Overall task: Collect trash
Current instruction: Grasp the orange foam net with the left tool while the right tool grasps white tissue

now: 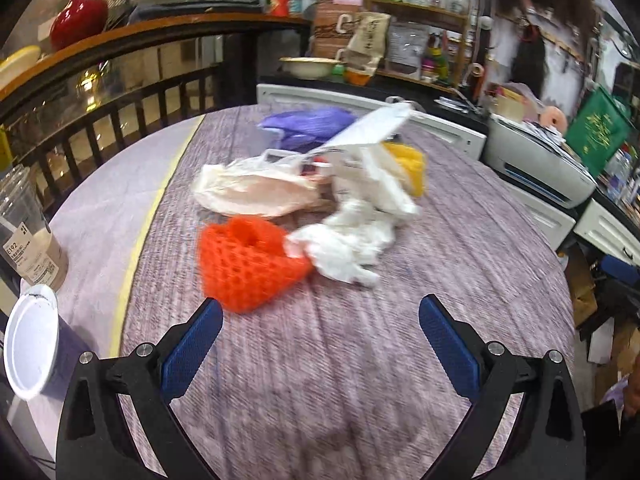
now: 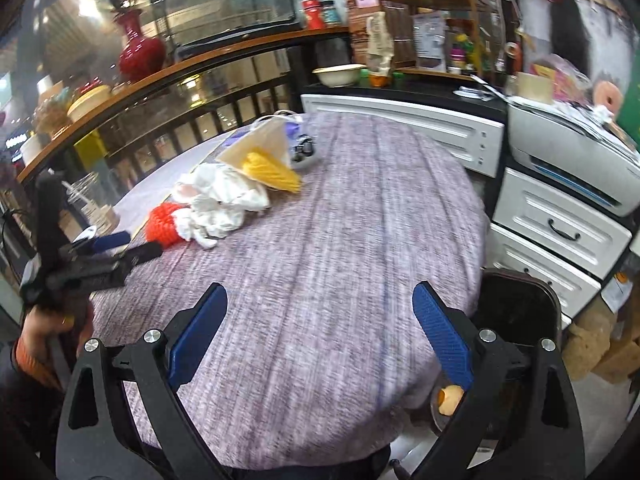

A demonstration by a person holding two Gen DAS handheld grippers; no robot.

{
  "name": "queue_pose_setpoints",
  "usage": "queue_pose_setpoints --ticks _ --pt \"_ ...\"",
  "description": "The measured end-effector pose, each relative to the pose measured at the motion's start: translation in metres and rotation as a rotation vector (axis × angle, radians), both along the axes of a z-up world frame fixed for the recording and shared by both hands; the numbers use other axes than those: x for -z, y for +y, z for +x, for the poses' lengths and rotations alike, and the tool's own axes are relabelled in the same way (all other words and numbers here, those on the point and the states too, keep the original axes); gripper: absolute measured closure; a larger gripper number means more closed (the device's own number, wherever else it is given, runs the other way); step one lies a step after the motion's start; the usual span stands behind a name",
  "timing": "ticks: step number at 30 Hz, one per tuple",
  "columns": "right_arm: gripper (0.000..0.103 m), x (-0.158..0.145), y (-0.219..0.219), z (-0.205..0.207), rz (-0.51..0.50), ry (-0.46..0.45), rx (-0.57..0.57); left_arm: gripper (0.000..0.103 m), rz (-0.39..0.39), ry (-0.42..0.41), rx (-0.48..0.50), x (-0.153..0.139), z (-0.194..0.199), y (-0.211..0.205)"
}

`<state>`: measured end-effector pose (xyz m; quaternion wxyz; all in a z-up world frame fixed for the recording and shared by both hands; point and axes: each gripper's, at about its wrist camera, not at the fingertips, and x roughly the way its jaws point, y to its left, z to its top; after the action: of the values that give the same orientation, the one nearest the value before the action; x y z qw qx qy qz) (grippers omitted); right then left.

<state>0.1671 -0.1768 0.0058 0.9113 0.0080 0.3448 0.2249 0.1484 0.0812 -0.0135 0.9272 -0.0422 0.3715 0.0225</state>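
A heap of trash lies on the round table [image 1: 360,360]: an orange foam net [image 1: 246,266], crumpled white tissue [image 1: 346,246], a pale plastic bag [image 1: 252,192], a yellow foam net [image 1: 408,168], a white paper bag [image 1: 372,128] and a purple bag [image 1: 308,124]. My left gripper [image 1: 320,312] is open and empty, just short of the orange net. My right gripper [image 2: 320,300] is open and empty over bare tablecloth [image 2: 340,220], the heap [image 2: 224,200] far to its upper left. The left gripper [image 2: 112,248] shows in the right wrist view beside the orange net [image 2: 164,224].
A black bin [image 2: 516,312] stands below the table's right edge. A clear plastic cup [image 1: 28,232] and a white-lidded cup [image 1: 32,344] stand at the table's left edge. White drawers [image 2: 560,232], a printer [image 2: 572,160], a railing and shelves surround the table.
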Motion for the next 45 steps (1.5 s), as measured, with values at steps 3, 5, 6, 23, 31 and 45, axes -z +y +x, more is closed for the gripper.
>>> queue_pose_setpoints --ticks 3,5,6,23,31,45 --pt "0.011 0.001 0.012 0.003 -0.011 0.005 -0.029 0.006 -0.074 0.039 -0.026 0.006 0.017 0.028" --pt "0.011 0.001 0.017 0.005 -0.015 0.011 -0.035 0.01 -0.11 0.05 -0.057 0.011 0.023 0.043" --pt "0.011 0.002 0.019 0.006 -0.015 0.014 -0.037 0.011 -0.125 0.051 -0.066 0.013 0.023 0.049" --pt "0.011 0.005 0.065 0.025 -0.019 0.04 -0.124 0.08 -0.059 -0.066 -0.069 -0.008 -0.011 0.039" --pt "0.011 0.012 0.136 0.041 -0.056 0.065 -0.279 0.08 -0.104 -0.099 -0.121 -0.015 -0.045 0.048" --pt "0.059 0.048 0.224 0.092 -0.258 0.095 -0.333 0.08 -0.168 -0.096 -0.121 0.0 -0.052 0.05"
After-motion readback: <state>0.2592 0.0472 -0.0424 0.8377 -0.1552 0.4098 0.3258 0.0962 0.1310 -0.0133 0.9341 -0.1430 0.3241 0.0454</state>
